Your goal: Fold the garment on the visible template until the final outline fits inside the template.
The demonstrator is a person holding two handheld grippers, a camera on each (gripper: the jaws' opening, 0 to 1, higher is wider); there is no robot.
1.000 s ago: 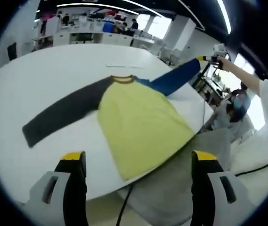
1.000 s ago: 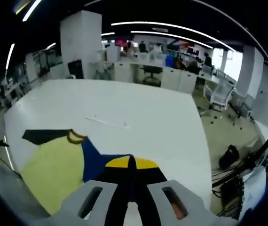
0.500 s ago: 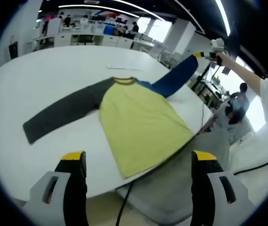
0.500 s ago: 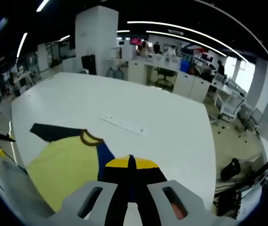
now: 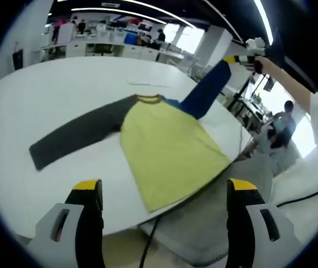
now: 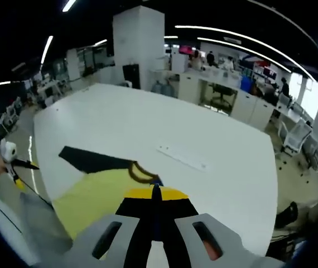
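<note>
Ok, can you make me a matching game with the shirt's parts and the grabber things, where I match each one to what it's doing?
Things:
1. blue sleeve
2. dark grey sleeve
3. yellow shirt body
4. left hand-held gripper

States:
A. open, holding nothing
B. lifted up off the table
C. lying flat, stretched out sideways
D. flat, its hem hanging past the table edge

Pairs: 1-B, 2-C, 3-D, 4-A

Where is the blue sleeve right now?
In the left gripper view, the blue sleeve rises off the white table at upper right, its cuff pinched in the right tongs, beside the yellow shirt body.
</note>
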